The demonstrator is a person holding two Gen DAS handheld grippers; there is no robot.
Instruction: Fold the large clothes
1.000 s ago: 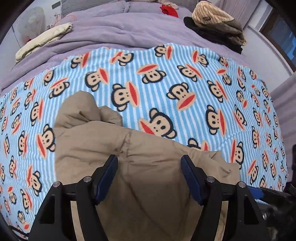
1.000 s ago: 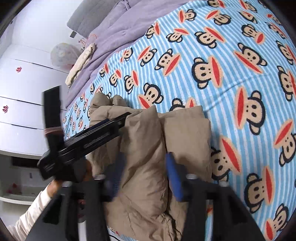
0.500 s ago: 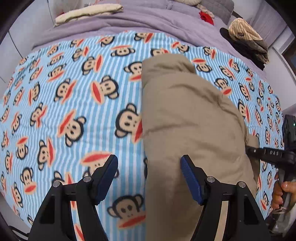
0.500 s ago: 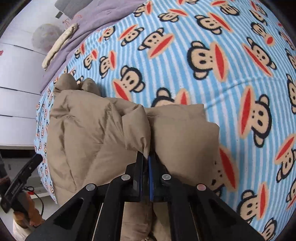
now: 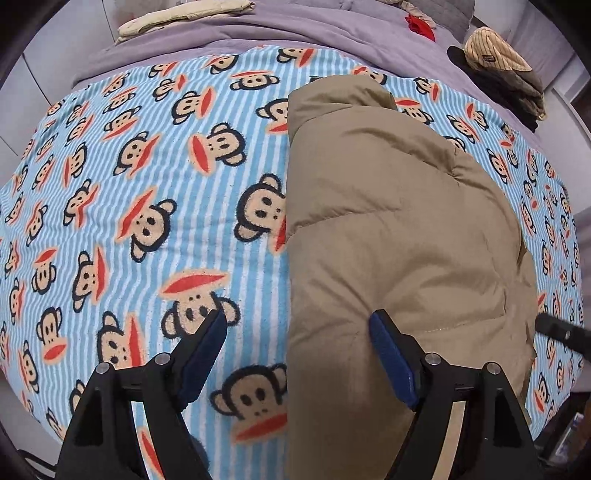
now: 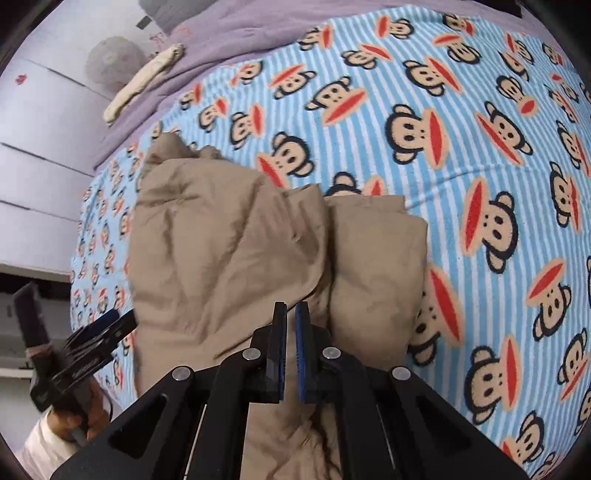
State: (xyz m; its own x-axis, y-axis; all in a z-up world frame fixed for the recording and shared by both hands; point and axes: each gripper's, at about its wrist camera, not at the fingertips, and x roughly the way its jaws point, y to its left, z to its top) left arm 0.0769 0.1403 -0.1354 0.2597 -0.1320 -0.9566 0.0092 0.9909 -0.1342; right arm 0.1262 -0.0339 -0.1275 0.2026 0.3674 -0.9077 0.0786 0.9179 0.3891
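A padded tan jacket [image 5: 388,229] lies folded in a long bundle on the monkey-print blanket [image 5: 147,177]. My left gripper [image 5: 297,317] hovers over the bundle's near left edge, its jaws opening. One finger is above the blanket and the other above the jacket, and neither pad presses on anything. In the right wrist view the jacket [image 6: 221,236] shows two puffy folds. My right gripper [image 6: 290,306] is shut at the crease between them, pinching a thin fold of the fabric. The left gripper [image 6: 96,332] also appears there, held in a hand at the bed's edge.
Purple bedding [image 5: 295,29] covers the far part of the bed. On it lie a cream garment [image 5: 184,14], a red item [image 5: 419,26] and a pile of folded clothes [image 5: 506,70]. White drawers [image 6: 33,147] stand beside the bed.
My right gripper went from open to shut at the jacket's crease. My left gripper swung from above the jacket to its left edge, and its jaws widened.
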